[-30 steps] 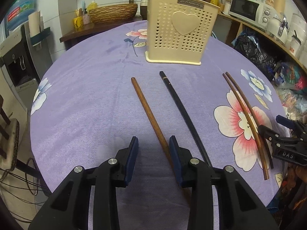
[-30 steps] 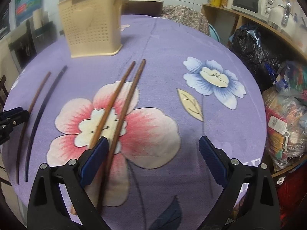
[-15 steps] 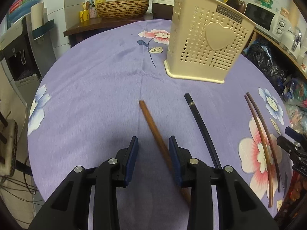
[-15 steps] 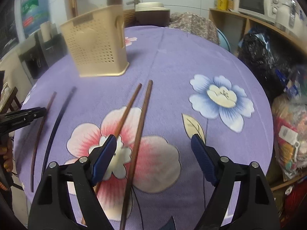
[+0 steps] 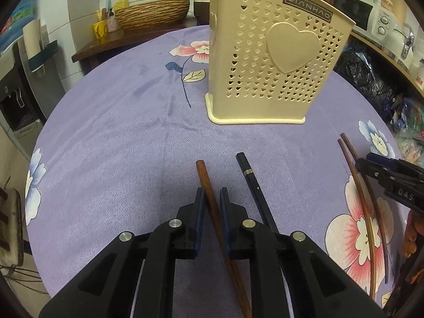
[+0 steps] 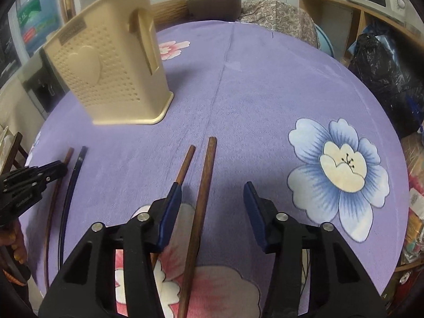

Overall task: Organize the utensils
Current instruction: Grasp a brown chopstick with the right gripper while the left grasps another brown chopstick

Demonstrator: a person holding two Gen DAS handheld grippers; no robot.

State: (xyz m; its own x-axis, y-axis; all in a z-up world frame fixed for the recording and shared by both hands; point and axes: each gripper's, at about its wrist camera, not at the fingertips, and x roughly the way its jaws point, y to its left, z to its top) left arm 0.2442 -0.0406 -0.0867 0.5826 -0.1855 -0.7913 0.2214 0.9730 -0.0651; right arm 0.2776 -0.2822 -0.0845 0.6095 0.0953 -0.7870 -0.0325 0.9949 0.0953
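Your left claw (image 5: 211,201) has its blue pads narrowed around the brown chopstick (image 5: 205,179) on the purple counter (image 5: 119,137). The gap is nearly gone, but you cannot tell from the left view whether the pads actually bite the wood or only flank it. The stick lies flat, its blunt end pointing toward the cream holder (image 5: 273,61), which stands upright farther back and well apart from it. Just to the right lies the black chopstick (image 5: 247,171), roughly parallel, close beside but not touching the claw's right finger.

Judging from this, you are at the pick-up of the first stick. Finish the squeeze, check the stick does not pivot, then lift and tilt it so one end goes down into the open top of the holder. A long thin stick held near one end will tend to swing, so grip firmly.

Further right, two more brown sticks lie side by side on the flower print. Your right claw (image 6: 213,192) is spread wide above them. The right-hand one of the pair (image 6: 204,185) runs between the pads, nearer the left, touching neither. The other (image 6: 185,163) passes under the left finger. From here the holder (image 6: 111,74) sits off to the left. Centre on one stick before closing, or you may catch both crookedly.
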